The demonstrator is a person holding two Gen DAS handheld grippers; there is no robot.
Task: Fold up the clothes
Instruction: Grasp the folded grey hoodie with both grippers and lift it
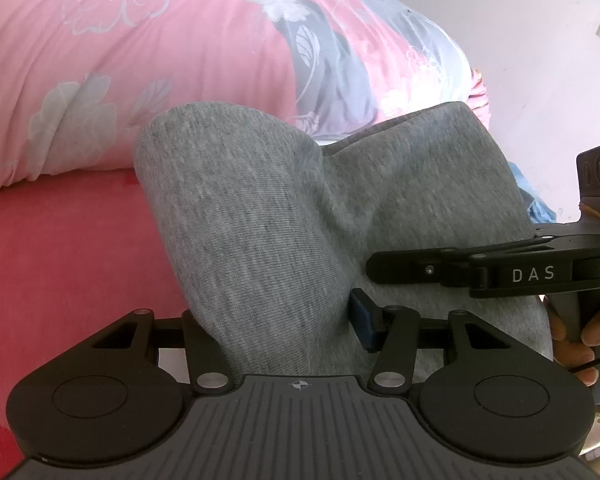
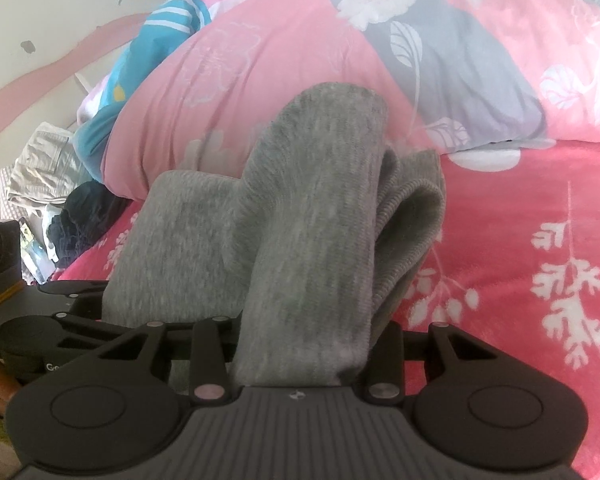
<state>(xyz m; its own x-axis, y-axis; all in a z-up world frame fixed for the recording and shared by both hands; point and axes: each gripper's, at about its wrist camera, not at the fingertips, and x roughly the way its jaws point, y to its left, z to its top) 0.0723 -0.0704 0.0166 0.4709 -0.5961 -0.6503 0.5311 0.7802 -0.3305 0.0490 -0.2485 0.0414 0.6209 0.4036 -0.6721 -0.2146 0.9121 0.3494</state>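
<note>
Across the bed, with its red leaf-print blanket, a pink and grey floral duvet is heaped at the back. Before it a grey knit garment hangs bunched, raised off the blanket. Both grippers, the left gripper and the right gripper, have their fingers clamped on its folds.
</note>
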